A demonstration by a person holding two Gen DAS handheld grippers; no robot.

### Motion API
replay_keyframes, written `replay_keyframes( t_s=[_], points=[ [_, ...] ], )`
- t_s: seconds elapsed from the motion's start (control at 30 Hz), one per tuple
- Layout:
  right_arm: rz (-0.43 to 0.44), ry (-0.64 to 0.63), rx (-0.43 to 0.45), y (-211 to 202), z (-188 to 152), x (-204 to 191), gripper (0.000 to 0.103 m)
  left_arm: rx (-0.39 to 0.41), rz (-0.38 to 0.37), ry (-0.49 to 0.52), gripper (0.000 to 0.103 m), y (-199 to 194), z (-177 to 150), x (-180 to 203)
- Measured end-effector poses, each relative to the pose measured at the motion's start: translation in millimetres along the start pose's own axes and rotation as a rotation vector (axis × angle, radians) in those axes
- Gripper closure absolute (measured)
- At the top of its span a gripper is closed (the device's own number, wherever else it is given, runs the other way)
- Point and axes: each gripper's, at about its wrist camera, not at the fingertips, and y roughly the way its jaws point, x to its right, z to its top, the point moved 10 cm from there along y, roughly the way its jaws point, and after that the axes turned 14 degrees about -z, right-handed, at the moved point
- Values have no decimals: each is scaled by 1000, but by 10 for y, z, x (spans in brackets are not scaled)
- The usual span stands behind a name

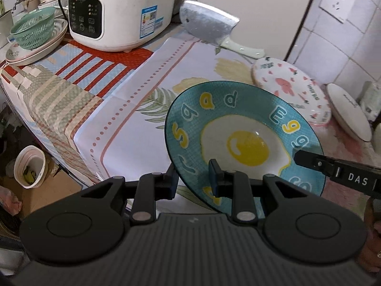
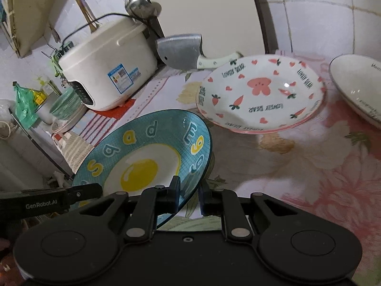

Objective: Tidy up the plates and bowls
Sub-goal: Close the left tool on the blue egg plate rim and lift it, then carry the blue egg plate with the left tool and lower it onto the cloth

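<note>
- Both grippers' fingers clench one egg plate (image 1: 240, 140): left gripper (image 1: 194, 178) at its lower rim, right gripper (image 2: 189, 196) opposite.
- Plate is centre frame, off the tabletop (image 1: 133, 109), tilted, face up.

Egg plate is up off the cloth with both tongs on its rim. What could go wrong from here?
1. The egg plate hangs tilted, pinched only at its edge by the left tongs and right tongs; if the two pull unevenly, it could slip.
2. The pink bear plate sits close ahead, so swinging that way could knock rims.
3. The cleaver leans just behind; reaching deep risks bumping it.
</note>
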Motion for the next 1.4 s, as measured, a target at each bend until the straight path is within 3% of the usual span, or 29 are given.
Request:
replay_keyframes(
  t_s=[0.47, 0.83, 1.4],
  points=[
    [-51, 87, 56, -922, -175, 640, 82, -33, -116, 161, 78, -282, -177, 1043],
    [-145, 124, 118, -1547, -194, 1421, 81, -44, -207, 230, 78, -108, -259, 1950],
    [-208, 206, 58, -1430, -581, 2300, 81, -187, -223, 271, 78, 584, -701, 2499]
  ],
)
